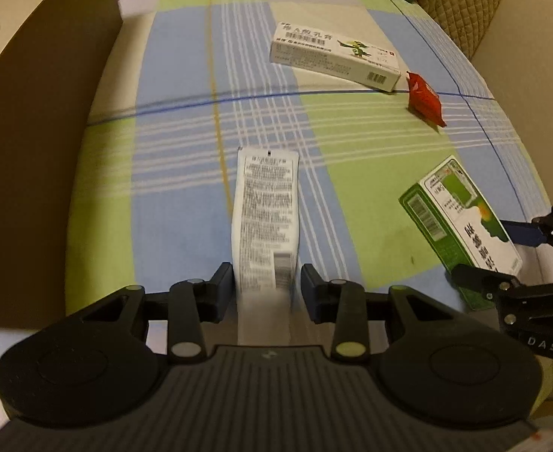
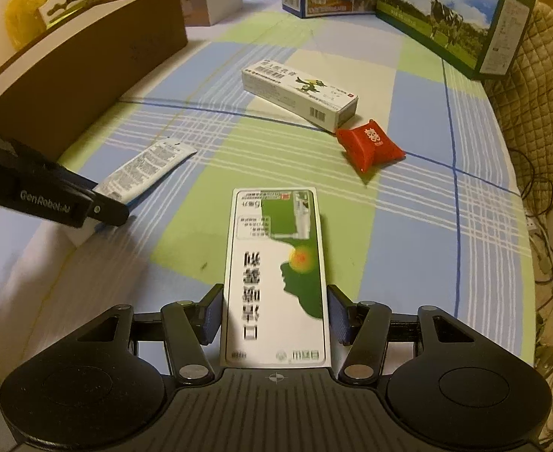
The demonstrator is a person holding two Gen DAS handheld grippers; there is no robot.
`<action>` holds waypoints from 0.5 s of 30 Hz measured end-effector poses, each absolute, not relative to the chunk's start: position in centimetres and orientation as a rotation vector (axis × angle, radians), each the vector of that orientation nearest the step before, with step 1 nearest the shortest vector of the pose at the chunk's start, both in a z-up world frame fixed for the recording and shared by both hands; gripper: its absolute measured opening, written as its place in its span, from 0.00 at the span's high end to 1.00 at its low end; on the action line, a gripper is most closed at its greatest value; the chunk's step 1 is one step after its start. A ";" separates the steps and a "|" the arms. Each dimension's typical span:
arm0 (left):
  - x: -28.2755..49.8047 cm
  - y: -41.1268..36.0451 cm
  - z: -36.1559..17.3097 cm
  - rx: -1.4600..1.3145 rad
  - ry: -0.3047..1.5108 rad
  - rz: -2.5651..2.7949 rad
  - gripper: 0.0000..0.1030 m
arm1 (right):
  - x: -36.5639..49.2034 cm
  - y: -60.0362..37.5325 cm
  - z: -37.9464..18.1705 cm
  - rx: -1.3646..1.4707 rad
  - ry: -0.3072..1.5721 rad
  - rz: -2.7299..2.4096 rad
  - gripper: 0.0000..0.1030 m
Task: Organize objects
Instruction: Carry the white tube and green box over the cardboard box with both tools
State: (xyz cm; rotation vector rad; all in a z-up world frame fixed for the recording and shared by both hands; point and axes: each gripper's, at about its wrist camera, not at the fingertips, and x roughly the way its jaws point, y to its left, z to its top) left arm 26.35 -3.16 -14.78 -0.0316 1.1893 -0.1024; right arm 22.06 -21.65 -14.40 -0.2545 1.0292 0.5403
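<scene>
The left gripper [image 1: 267, 286] is clamped on a white tube [image 1: 267, 211] covered in fine print; the tube runs from between the pads toward 12 o'clock in the left wrist view, its flat crimped end farthest from the gripper. The right gripper [image 2: 275, 312] is clamped on a green-and-white box [image 2: 276, 263], gripped across its width, with the box reaching toward 12 o'clock in the right wrist view.

Both are held over a counter covered with a checked cloth [image 2: 408, 245] in blue, green and white. In the right wrist view, a long white carton [image 2: 299, 92] with a barcode lies flat on the cloth at about 12 o'clock. A small red packet [image 2: 368, 143] sits just beside the carton's near end, at about 1 o'clock; whether the two touch cannot be told. The left gripper and its tube appear at 9 o'clock in that view.

A brown cardboard wall [image 2: 88, 75] stands at 10 o'clock. A milk carton box [image 2: 446, 19] printed with a cow stands at the counter's far edge, at 1 o'clock.
</scene>
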 end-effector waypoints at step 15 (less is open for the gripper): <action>27.8 -4.5 -15.2 0.092 1.180 -0.158 0.63 | 23.4 -20.3 -14.6 -0.246 1.047 0.471 0.49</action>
